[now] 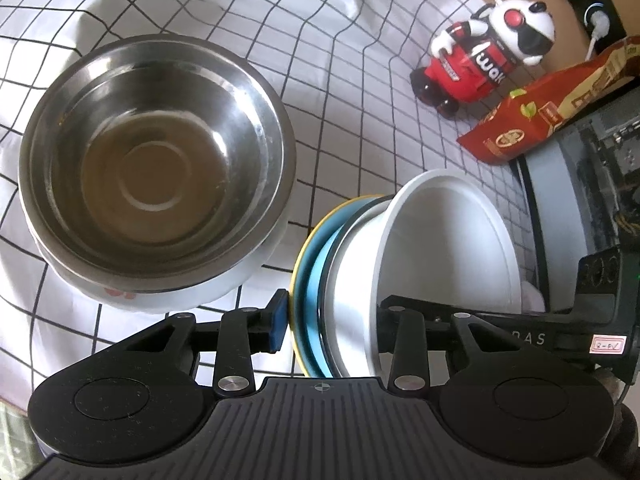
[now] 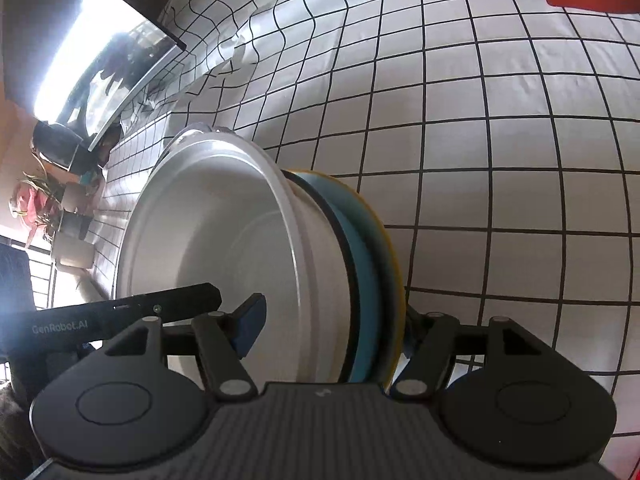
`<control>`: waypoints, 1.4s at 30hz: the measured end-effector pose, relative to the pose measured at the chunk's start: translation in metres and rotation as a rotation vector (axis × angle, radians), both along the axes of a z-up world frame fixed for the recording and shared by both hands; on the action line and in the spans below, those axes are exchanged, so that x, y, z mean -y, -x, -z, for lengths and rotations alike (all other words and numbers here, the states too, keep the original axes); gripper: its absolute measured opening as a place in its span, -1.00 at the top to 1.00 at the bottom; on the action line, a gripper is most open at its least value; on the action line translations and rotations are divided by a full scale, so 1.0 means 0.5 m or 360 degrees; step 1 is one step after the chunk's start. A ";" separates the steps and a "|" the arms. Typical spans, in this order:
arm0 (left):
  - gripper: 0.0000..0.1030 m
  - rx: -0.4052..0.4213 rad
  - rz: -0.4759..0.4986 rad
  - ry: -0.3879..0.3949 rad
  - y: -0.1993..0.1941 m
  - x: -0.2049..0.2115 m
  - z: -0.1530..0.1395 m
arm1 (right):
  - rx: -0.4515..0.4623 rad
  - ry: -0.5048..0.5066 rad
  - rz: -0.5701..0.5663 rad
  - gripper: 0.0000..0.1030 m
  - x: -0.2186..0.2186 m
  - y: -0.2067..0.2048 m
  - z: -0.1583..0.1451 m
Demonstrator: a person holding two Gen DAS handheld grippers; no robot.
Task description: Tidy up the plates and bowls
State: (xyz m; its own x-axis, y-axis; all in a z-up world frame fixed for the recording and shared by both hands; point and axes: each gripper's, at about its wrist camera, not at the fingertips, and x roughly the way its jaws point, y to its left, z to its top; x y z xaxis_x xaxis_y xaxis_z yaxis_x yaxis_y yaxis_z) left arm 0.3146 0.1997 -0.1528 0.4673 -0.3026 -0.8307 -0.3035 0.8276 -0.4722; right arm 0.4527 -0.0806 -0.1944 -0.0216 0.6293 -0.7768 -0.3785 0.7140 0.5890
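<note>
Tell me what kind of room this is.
Probably a home table or desk corner: a grid-checked cloth, potted plants by a bright window, a toy figure beside a snack bag.

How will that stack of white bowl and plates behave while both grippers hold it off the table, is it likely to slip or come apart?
The stack is probably stiff but slippery: the white bowl looks smooth and glossy. Only squeezing seems to hold the blue plate and yellow plate against it, so loosening the left gripper or right gripper could let them slide apart. Likely breakable if dropped.
</note>
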 end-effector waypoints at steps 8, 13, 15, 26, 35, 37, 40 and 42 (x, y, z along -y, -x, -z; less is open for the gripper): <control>0.23 -0.0027 -0.0015 -0.0013 -0.004 0.008 0.007 | 0.0005 -0.0016 -0.0029 -0.31 0.004 0.001 0.002; 0.15 -0.0031 -0.0010 0.0042 -0.007 0.007 0.023 | -0.0001 -0.0011 -0.0049 -0.31 0.002 0.001 0.002; 0.13 -0.0035 0.0021 0.0016 -0.007 0.015 0.022 | 0.0001 -0.0008 -0.0054 -0.31 0.002 0.001 0.002; 0.13 -0.0117 0.0120 -0.0008 0.008 0.017 0.016 | -0.0016 0.0061 -0.0195 -0.30 -0.002 0.037 -0.005; 0.09 -0.0188 0.0121 -0.0111 -0.007 0.039 0.013 | 0.0121 0.0227 -0.0124 -0.30 -0.019 0.041 -0.016; 0.09 -0.0192 0.0148 -0.0152 -0.009 0.049 0.014 | 0.0107 0.0212 -0.0124 -0.30 -0.018 0.042 -0.015; 0.09 -0.0213 0.0150 -0.0172 -0.011 0.055 0.020 | 0.0106 0.0198 -0.0127 -0.30 -0.018 0.041 -0.015; 0.09 -0.0234 0.0152 -0.0150 -0.014 0.052 0.021 | 0.0110 0.0196 -0.0118 -0.30 -0.016 0.038 -0.015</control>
State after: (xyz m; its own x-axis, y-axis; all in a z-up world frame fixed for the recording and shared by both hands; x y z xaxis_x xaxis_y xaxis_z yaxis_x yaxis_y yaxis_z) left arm 0.3215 0.1738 -0.1633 0.3115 -0.2577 -0.9146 -0.2815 0.8943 -0.3478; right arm 0.4336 -0.0724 -0.1867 -0.0083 0.5280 -0.8492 -0.4692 0.7479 0.4696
